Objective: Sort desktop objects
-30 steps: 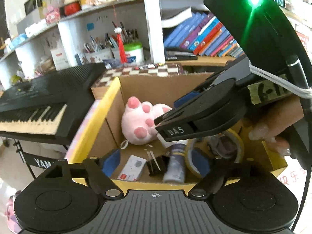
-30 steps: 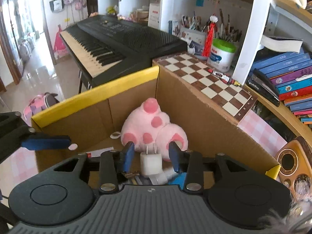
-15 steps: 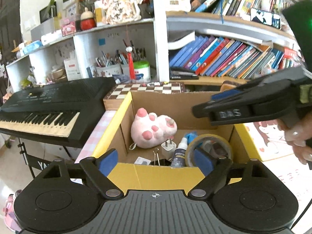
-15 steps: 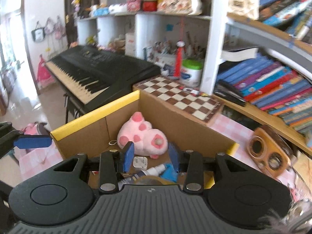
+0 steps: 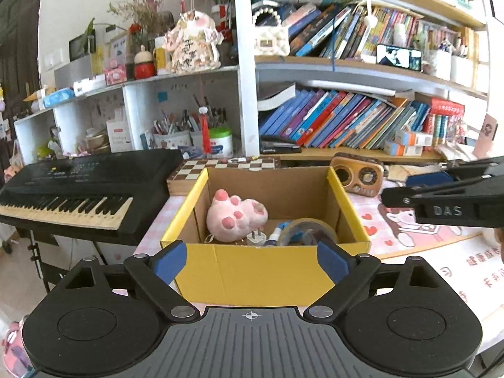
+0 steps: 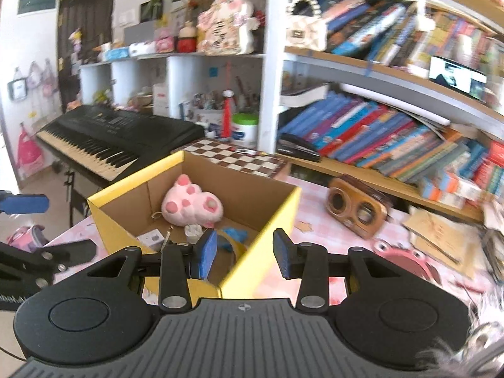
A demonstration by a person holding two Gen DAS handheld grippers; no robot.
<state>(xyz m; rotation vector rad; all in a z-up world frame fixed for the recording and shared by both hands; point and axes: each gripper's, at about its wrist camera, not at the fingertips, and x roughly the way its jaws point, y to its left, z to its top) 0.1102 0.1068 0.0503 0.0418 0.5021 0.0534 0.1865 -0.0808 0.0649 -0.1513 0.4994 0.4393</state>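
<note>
A yellow-rimmed cardboard box stands on the pink table. Inside lie a pink plush paw, a white charger plug, a tape roll, a small bottle and a small white box. My left gripper is open and empty, in front of the box's near wall. My right gripper is open and empty, above the box's near corner; it also shows in the left wrist view, right of the box.
A black keyboard stands left of the box. A chessboard lies behind it. A wooden radio and a pink toy sit to the right. Shelves with books line the back.
Both grippers have pulled up and back out of the box. The right gripper let go of the white charger plug, which now lies in the box.
</note>
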